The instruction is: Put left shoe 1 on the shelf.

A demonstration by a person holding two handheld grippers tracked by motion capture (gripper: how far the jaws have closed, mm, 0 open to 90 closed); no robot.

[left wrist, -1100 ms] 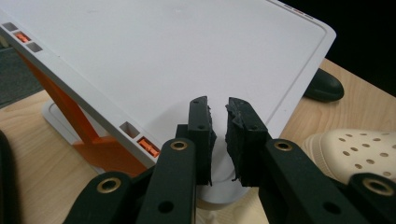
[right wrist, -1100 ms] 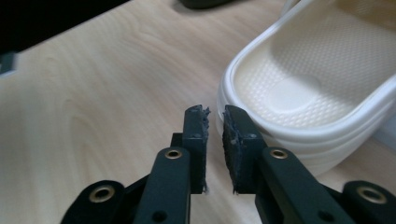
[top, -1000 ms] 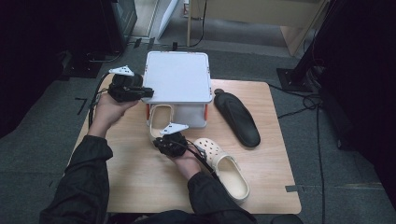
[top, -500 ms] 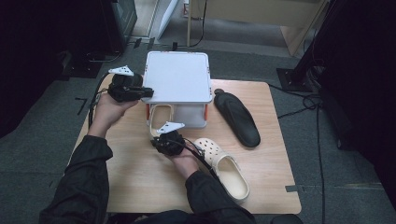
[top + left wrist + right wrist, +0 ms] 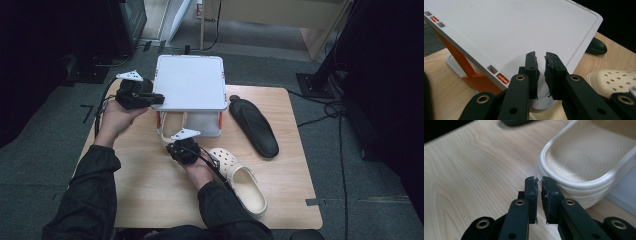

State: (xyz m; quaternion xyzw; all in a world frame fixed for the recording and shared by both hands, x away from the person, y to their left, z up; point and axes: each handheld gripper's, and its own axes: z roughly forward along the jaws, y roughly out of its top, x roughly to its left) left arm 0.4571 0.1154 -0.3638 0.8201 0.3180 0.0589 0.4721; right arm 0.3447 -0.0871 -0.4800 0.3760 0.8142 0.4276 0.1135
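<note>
A white flat-topped rack [image 5: 190, 82] on orange supports [image 5: 471, 75] stands at the table's far middle. A cream clog [image 5: 170, 125] lies under it, heel end toward me. My right gripper [image 5: 174, 141] is at that heel. Its jaws have just been closing, and in the right gripper view the gripper [image 5: 538, 181] is shut with nothing between the jaws, its tips against the clog's rim [image 5: 584, 162]. My left gripper [image 5: 161, 98] is at the rack's left edge. In the left gripper view the gripper [image 5: 540, 57] is shut over the white top [image 5: 511, 32].
A second cream clog [image 5: 240, 175] lies on the wooden table [image 5: 150, 190] right of my right hand. A black shoe [image 5: 252, 125] lies right of the rack. Cables trail from both grippers. Dark floor surrounds the table.
The right gripper has edged slightly toward the clog's heel. The left hand has kept still at the rack.
</note>
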